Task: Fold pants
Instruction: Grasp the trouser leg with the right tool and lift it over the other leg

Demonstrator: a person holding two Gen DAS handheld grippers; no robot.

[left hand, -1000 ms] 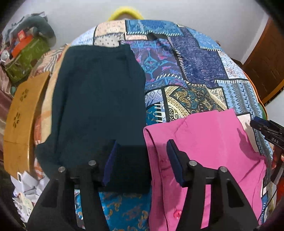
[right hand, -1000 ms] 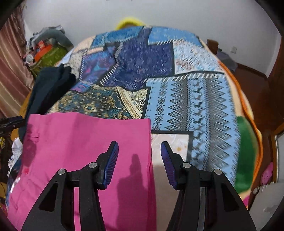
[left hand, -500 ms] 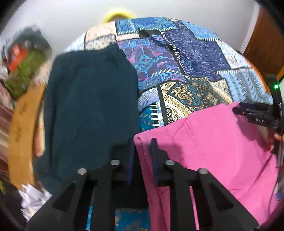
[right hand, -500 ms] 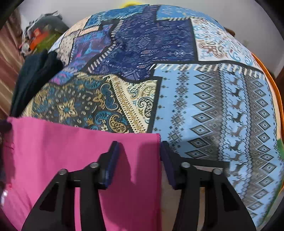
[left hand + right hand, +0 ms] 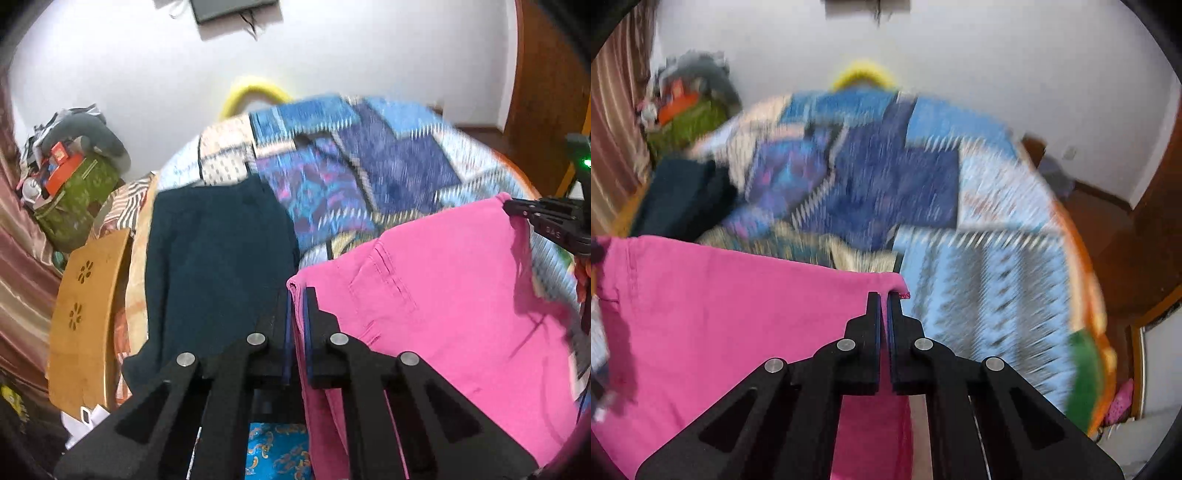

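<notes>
Left tool [image 5: 295, 295] clamped on pink pants [image 5: 443, 295] at top left corner, cloth spreading toward 3 o'clock. Right tool [image 5: 884, 299] pinched on opposite top corner, pants hanging toward 8 o'clock. Pants lifted above patchwork bedspread [image 5: 886, 177]. Dark teal garment [image 5: 214, 258] lies flat at 10 o'clock of left tool.

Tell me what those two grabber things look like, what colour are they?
Both are black plastic. The left gripper and the right gripper each have two flat fingers lined with dark blue pads, joined to angled black arms by round silver bolts, with triangle-shaped cut-outs lower down. In the left view, the right gripper's side shows small pale lettering, too blurry to read, and a green light above it.
</notes>
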